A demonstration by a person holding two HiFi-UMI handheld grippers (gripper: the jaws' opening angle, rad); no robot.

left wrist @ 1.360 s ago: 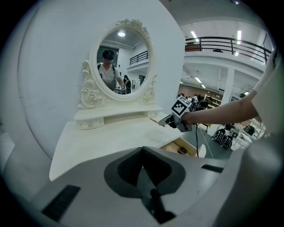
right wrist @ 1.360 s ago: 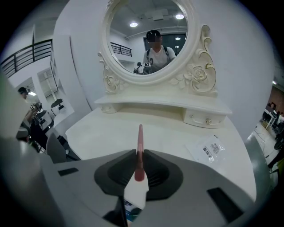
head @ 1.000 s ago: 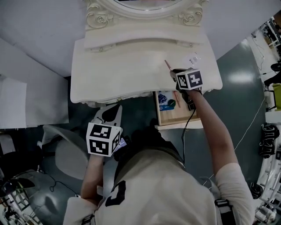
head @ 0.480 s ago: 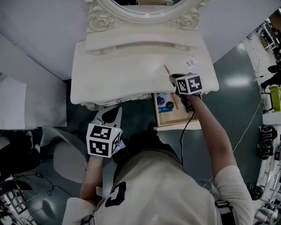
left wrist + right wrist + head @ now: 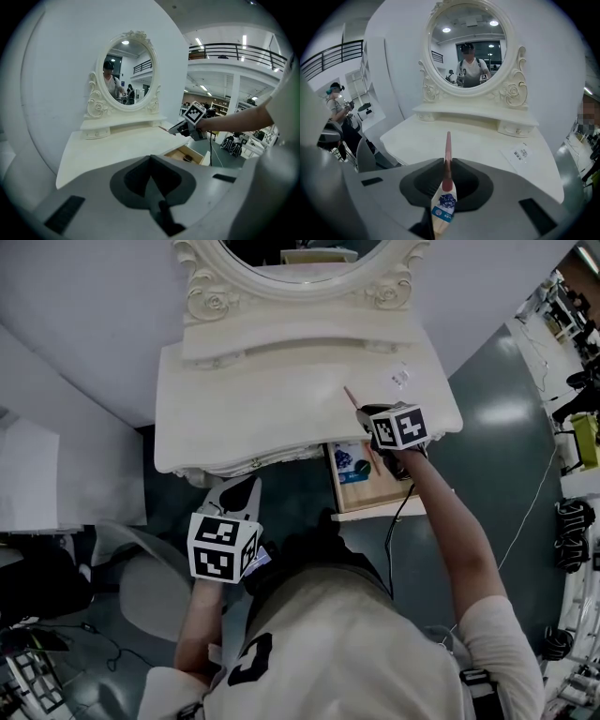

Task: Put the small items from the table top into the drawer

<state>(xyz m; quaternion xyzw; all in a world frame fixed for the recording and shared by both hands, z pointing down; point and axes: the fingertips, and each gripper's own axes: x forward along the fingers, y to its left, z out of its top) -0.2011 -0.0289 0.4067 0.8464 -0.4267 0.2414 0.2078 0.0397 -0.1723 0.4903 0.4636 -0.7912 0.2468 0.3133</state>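
My right gripper (image 5: 362, 412) is shut on a thin pink stick with a white and blue label (image 5: 448, 157). Its tip (image 5: 349, 393) points over the right part of the white dressing table top (image 5: 262, 409). Below that hand the wooden drawer (image 5: 373, 493) stands pulled out, with a blue packet (image 5: 352, 457) and a dark item inside. A small white packet (image 5: 401, 378) lies on the table top at the right, also in the right gripper view (image 5: 518, 153). My left gripper (image 5: 239, 491) is shut and empty, held low before the table's front edge (image 5: 153, 185).
An oval mirror in a carved frame (image 5: 466, 47) rises behind a low shelf (image 5: 473, 115) at the back of the table. A grey chair (image 5: 141, 577) stands at the left on the floor. A cable (image 5: 525, 521) runs over the floor at the right.
The right gripper has drifted a little over the table's right front with the stick still in it. The left gripper has kept its place.
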